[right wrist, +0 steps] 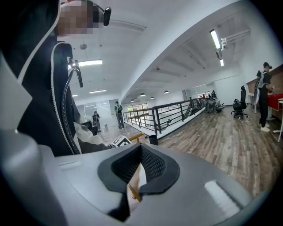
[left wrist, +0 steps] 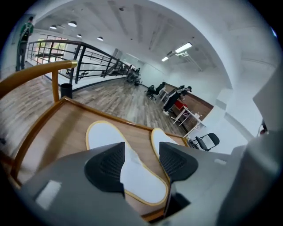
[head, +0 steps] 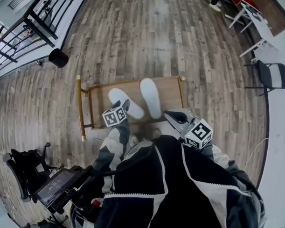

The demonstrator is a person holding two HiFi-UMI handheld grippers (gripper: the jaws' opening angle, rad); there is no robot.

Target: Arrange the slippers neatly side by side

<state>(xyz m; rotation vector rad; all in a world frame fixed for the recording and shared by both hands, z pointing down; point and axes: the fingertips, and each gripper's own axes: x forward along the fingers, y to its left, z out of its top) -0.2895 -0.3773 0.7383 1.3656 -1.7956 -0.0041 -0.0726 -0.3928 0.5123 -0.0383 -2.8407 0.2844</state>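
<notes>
Slippers: two white slippers lie soles-down on a low wooden table. The left slipper (head: 125,102) lies slanted, with its far end swung to the left. The right slipper (head: 150,97) points nearly straight away.
Gap: their near ends are just beside each other with a thin strip of wood between, and the far ends spread apart.
Table: the table (head: 98,98) has a raised rim, and bare wood shows at both ends beyond the slippers.
Left gripper: the left gripper (head: 123,107) is released, its jaws wide apart over the near end of the left slipper with the pads not pressing it.
Right gripper: the right gripper (right wrist: 139,172) is clenched, jaws together, held off the table's near right corner.
Edges: a wooden rail (head: 79,109) stands along the table's left end.
Open room: plank floor (head: 150,36) lies clear beyond the table. A black bin (head: 58,57) by the railing and a folding chair (head: 272,76) stand well apart from it.
</notes>
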